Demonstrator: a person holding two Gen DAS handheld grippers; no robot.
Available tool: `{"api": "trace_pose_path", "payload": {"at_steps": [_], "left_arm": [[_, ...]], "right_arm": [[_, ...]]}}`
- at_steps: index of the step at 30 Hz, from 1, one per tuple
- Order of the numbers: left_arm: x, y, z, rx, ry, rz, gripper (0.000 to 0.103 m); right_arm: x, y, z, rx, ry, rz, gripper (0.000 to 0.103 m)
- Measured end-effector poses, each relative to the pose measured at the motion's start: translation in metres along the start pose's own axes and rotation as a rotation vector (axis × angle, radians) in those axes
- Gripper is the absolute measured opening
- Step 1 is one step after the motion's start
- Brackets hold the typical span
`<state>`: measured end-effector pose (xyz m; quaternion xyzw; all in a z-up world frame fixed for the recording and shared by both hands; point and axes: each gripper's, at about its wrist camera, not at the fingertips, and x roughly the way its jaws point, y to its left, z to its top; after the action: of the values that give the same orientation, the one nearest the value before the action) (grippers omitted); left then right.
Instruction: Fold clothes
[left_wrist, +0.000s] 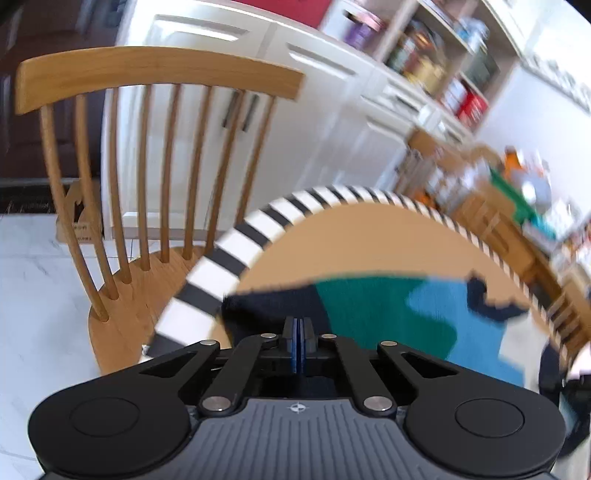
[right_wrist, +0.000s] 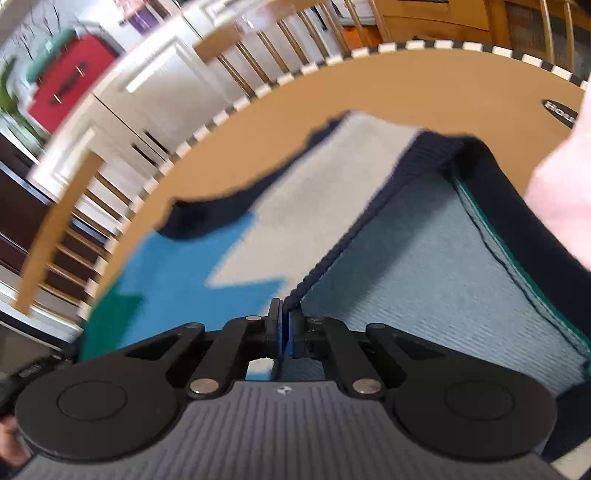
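Sweater (right_wrist: 258, 221): a knitted garment in blocks of blue, green and pale grey with ribbed navy edging; it lies on the table, filling the middle and lower part of the right wrist view, one portion lifted so the paler ribbed inside shows at lower right.
Table (left_wrist: 369, 236): round, smooth tan top, rim banded in black and white stripes; it arcs across the centre of both views.
Right gripper (right_wrist: 284, 328): black linkage arms, fingers pressed nearly together, pinching the navy ribbed edge of the sweater at lower centre.
Left gripper (left_wrist: 298, 332): black body, blue pads (left_wrist: 294, 343) drawn flat against each other at lower centre, sitting over the dark navy part of the sweater (left_wrist: 388, 314); whether cloth is caught between them cannot be told.
Chair (left_wrist: 147, 147): pale wood, curved top rail and slender spindles, upper left of the left wrist view, beside the table.
Cabinets (left_wrist: 240, 74): white panelled doors behind the chair, blurred.
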<state>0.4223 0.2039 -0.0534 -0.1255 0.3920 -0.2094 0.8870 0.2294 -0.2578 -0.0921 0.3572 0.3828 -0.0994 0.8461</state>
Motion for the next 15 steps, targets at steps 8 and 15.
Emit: {"api": "trace_pose_path", "payload": {"at_steps": [8, 15], "left_arm": [[0.004, 0.017, 0.025, -0.124, -0.133, 0.009, 0.001], [0.026, 0.023, 0.017, -0.105, -0.073, -0.002, 0.001]], "right_arm": [[-0.018, 0.013, 0.016, -0.017, -0.113, 0.008, 0.004], [-0.015, 0.021, 0.014, -0.146, -0.096, -0.192, 0.04]]}}
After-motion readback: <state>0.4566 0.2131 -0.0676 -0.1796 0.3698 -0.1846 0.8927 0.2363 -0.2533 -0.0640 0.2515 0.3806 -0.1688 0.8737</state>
